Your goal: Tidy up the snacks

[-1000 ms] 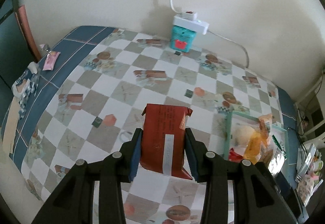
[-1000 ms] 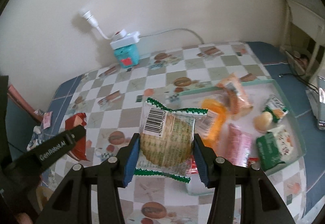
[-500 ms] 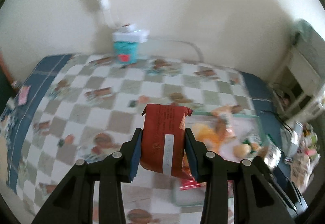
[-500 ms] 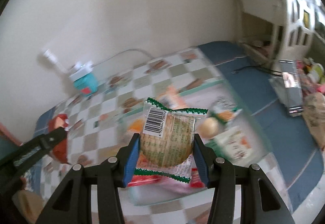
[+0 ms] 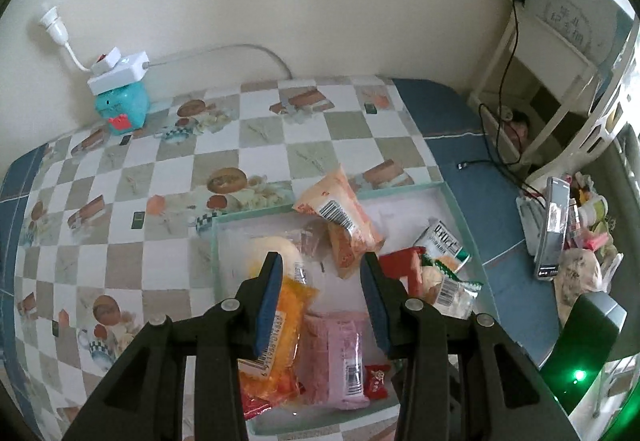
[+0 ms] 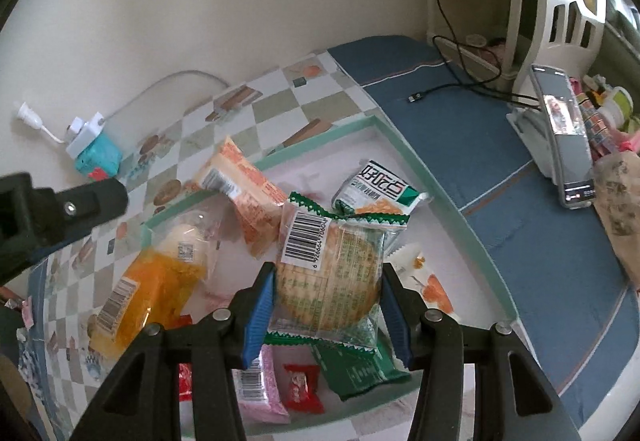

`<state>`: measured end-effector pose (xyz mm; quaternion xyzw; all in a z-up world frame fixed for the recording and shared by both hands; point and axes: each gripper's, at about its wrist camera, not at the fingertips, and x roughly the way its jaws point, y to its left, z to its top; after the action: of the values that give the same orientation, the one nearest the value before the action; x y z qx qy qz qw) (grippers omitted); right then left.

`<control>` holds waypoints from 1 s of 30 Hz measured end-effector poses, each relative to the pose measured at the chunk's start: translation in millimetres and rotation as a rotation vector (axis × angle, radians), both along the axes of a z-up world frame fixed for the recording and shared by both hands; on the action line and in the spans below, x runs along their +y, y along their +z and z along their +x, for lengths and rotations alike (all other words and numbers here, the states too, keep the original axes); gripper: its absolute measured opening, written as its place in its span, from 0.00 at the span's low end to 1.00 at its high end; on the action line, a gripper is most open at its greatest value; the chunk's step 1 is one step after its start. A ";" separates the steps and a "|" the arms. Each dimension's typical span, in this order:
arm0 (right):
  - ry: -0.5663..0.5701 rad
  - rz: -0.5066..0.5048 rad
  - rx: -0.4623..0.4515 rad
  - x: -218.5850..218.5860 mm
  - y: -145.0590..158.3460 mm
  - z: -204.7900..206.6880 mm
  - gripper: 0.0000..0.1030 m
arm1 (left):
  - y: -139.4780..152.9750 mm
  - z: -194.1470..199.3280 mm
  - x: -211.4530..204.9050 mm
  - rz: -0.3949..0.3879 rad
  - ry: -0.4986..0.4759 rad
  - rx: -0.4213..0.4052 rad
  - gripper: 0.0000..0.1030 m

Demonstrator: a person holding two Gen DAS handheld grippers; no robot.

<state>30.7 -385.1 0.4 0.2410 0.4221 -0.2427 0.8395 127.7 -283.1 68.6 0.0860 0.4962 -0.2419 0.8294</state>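
Observation:
My left gripper [image 5: 322, 281] hovers over the mint-rimmed tray [image 5: 256, 215], its jaws apart with nothing between them. A red packet [image 5: 400, 263] lies in the tray just right of its right finger. My right gripper [image 6: 328, 273] is shut on a round cracker packet [image 6: 332, 289] with a green zigzag edge and a barcode, low over the tray [image 6: 440, 193]. That packet [image 5: 448, 285] also shows in the left wrist view. One finger [image 6: 92, 197] of the left gripper juts in from the left of the right wrist view.
The tray holds an orange packet [image 5: 340, 225], a yellow one [image 5: 288, 313], a pink one [image 5: 340, 353] and a white-green one [image 6: 380, 189]. A teal box under a white adapter [image 5: 120, 109] stands by the wall. A phone on a stand [image 6: 560, 137] and a black cable [image 6: 452, 81] lie right.
Both grippers swung right, from the checked cloth to over the tray. The red packet has left the left fingers and now lies in the tray. The right still holds the cracker packet.

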 end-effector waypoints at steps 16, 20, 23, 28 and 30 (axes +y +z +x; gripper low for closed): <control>0.065 -0.040 0.062 35.8 1.9 -41.1 1.00 | -13.3 -21.8 127.9 0.015 0.298 0.020 0.86; 0.119 -0.053 0.072 58.9 2.7 -54.8 1.00 | -20.7 -38.7 152.7 0.059 0.330 -0.016 0.92; 0.153 -0.078 0.081 76.6 2.8 -64.1 1.00 | -24.3 -55.3 165.1 0.106 0.311 -0.056 0.92; 0.190 -0.103 0.103 100.9 2.0 -78.1 1.00 | -35.1 -76.0 184.6 0.149 0.300 -0.076 0.92; 0.206 -0.117 0.108 108.9 3.4 -82.3 1.00 | -40.8 -84.3 191.2 0.158 0.292 -0.071 0.92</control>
<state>-51.6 -276.2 3.9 0.1335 0.4743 -0.1923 0.8487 43.5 -91.9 27.8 0.0866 0.4912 -0.0760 0.8634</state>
